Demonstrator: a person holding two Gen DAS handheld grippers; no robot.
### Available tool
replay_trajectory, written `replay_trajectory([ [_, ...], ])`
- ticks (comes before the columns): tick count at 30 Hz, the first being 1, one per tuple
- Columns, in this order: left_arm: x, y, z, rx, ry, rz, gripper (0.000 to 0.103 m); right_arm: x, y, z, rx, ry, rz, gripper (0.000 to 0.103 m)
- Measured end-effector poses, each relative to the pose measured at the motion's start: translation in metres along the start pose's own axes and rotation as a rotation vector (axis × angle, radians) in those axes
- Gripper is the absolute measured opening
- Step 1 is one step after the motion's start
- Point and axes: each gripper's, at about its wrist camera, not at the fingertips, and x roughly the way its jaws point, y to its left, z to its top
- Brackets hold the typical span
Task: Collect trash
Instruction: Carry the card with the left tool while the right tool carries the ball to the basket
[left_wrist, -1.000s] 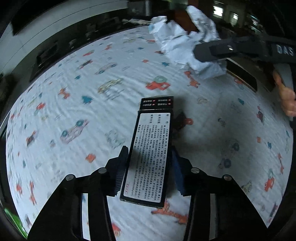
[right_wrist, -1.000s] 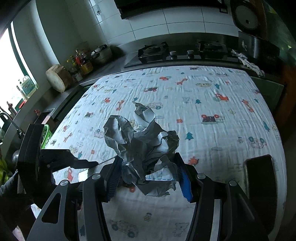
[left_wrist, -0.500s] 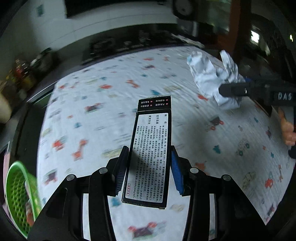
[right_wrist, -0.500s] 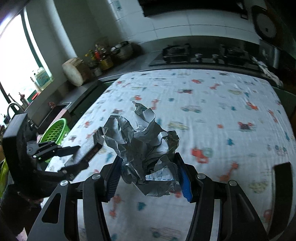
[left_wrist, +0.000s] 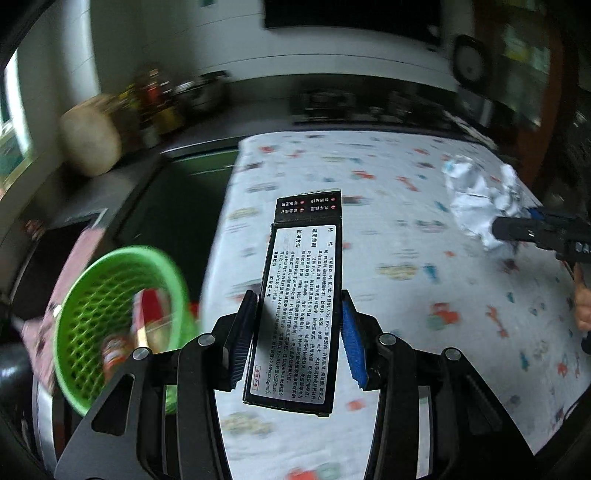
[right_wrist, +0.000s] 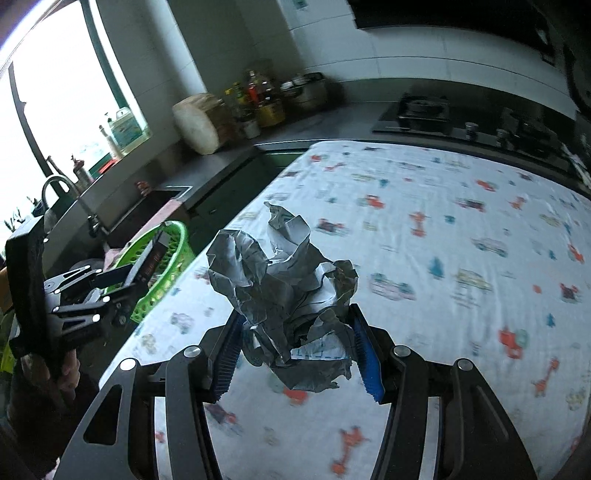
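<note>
My left gripper (left_wrist: 297, 339) is shut on a long black box (left_wrist: 301, 291) with a white printed label, held in the air over the table's left edge. A green mesh basket (left_wrist: 92, 314) with some wrappers in it sits low at the left, beside the table. My right gripper (right_wrist: 295, 354) is shut on a big crumpled wad of white paper (right_wrist: 284, 291), held above the table. The wad (left_wrist: 480, 199) also shows at the right of the left wrist view. In the right wrist view the left gripper (right_wrist: 110, 280) hangs near the basket (right_wrist: 166, 266).
The table is covered with a white cloth (right_wrist: 443, 258) printed with cars and animals. A dark counter with a sink (right_wrist: 140, 218), a round wooden block (right_wrist: 197, 127), bottles and a gas hob (right_wrist: 424, 110) runs behind and to the left.
Both grippers have swung left toward the table's left edge with their loads. The green basket has grown larger and closer in both views.
</note>
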Motion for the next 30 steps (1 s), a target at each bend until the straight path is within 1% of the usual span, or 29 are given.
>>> replay_trajectory([
  [2, -0.001, 0.021, -0.004, -0.032, 0.003, 0.026, 0.044, 0.006, 0.010, 0.003, -0.007, 0.004, 0.010, 0.053],
  [4, -0.001, 0.048, -0.009, -0.066, 0.010, 0.074, 0.044, 0.015, 0.023, 0.006, -0.015, 0.010, 0.022, 0.053],
  [9, 0.007, 0.106, -0.020, -0.154, 0.043, 0.147, 0.044, 0.035, 0.050, 0.014, -0.038, 0.025, 0.048, 0.053],
  [14, 0.022, 0.156, -0.031, -0.231, 0.088, 0.208, 0.044, 0.054, 0.079, 0.020, -0.061, 0.042, 0.079, 0.053],
  [16, 0.030, 0.172, -0.036, -0.264, 0.108, 0.220, 0.044, 0.060, 0.089, 0.023, -0.068, 0.047, 0.092, 0.053],
  [21, 0.040, 0.201, -0.050, -0.314, 0.135, 0.266, 0.044, 0.075, 0.115, 0.027, -0.096, 0.066, 0.117, 0.053],
  [25, 0.044, 0.217, -0.056, -0.355, 0.145, 0.277, 0.044, 0.091, 0.134, 0.029, -0.109, 0.086, 0.139, 0.053],
  [30, 0.046, 0.232, -0.062, -0.380, 0.146, 0.293, 0.047, 0.111, 0.154, 0.031, -0.120, 0.110, 0.165, 0.053],
])
